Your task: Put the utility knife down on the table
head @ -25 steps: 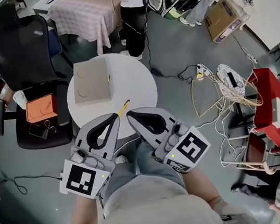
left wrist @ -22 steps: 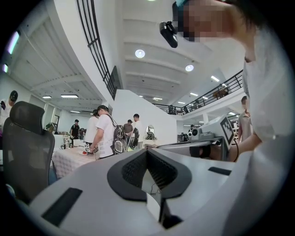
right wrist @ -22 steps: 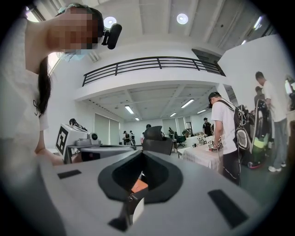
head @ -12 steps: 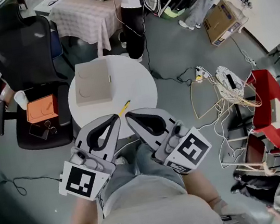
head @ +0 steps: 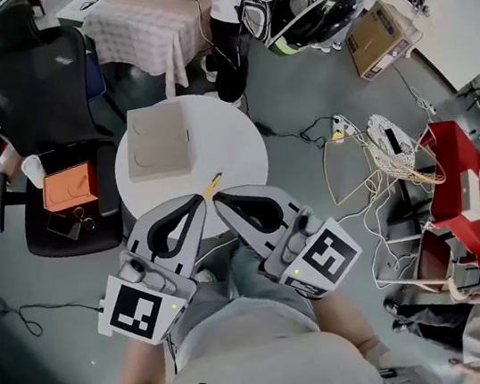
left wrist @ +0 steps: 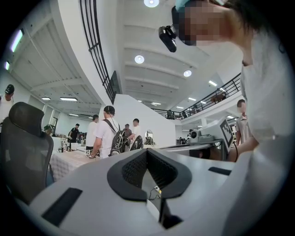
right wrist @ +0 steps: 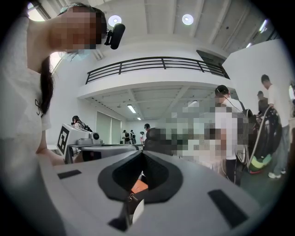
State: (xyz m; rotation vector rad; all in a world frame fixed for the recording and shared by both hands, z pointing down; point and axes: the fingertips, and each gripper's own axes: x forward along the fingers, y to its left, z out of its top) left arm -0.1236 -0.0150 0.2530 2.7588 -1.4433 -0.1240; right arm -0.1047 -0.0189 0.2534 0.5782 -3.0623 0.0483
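Closest to me, the left gripper (head: 195, 205) and the right gripper (head: 221, 201) sit side by side above the lap, each with its jaws pressed together on nothing. Just beyond their tips I see the yellow utility knife (head: 213, 184) lying at the near edge of the round white surface (head: 232, 142). Farther on, a flat beige box (head: 158, 141) rests on that surface, with a black chair (head: 27, 75) off to its left.
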